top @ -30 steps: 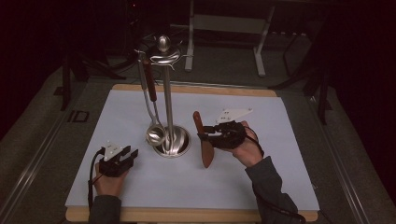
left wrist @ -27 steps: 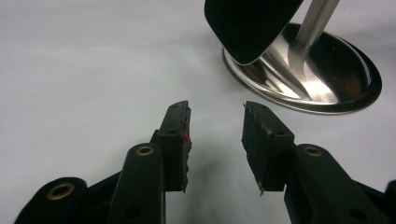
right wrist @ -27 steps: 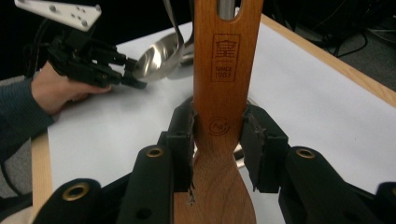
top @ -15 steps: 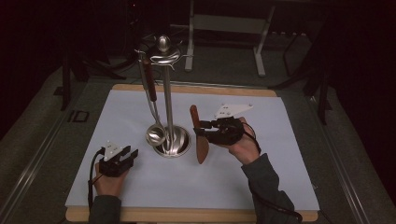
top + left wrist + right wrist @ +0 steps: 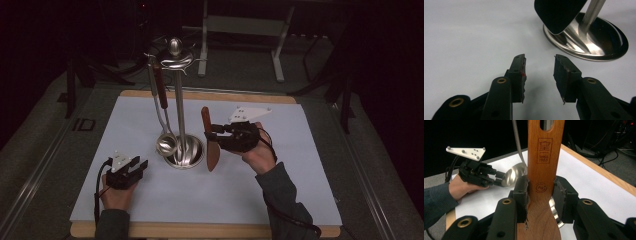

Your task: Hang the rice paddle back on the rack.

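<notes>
A steel utensil stand [image 5: 178,105] rises from a round base [image 5: 187,156] [image 5: 596,41] at the middle of the white mat. A ladle [image 5: 166,142] [image 5: 514,176] hangs from its top hooks. My right gripper [image 5: 210,136] [image 5: 540,192] is shut on a wooden spatula [image 5: 209,137] [image 5: 543,170], held nearly upright just right of the stand, handle up with a hanging slot at its top. My left gripper [image 5: 137,165] [image 5: 539,72] rests on the mat left of the base, jaws open with nothing between them; it shows as the far gripper [image 5: 499,175] in the right gripper view.
The white mat [image 5: 280,190] covers a wooden board [image 5: 210,231] on a dark floor. Metal frame legs [image 5: 277,55] and cables lie beyond the far edge. Open mat stretches in front of both hands and to the right.
My right gripper has carried the spatula a little to the left, closer to the stand, and raised it more upright. The left gripper has stayed put.
</notes>
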Tool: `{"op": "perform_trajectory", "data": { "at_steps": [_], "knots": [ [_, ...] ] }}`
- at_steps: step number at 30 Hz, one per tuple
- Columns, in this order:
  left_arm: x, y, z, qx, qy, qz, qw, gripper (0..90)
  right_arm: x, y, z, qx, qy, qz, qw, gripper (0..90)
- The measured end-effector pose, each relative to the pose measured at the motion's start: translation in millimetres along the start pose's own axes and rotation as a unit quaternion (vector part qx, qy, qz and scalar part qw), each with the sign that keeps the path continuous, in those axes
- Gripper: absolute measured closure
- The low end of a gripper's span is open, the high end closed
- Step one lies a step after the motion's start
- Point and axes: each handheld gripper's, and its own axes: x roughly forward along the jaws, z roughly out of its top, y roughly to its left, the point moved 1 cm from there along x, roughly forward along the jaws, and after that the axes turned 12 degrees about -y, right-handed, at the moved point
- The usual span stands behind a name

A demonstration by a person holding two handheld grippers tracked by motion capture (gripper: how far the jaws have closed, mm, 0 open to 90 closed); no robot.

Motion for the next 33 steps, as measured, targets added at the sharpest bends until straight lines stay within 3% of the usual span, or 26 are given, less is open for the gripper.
{"op": "perform_trajectory", "data": {
  "at_steps": [33],
  "knots": [
    [0.2,-0.1,0.0,0.001,0.001,-0.001,1.0,61.6,-3.7,6.1,50.1,-0.016,-0.052,-0.005,0.9985,66.1]
  ]
}}
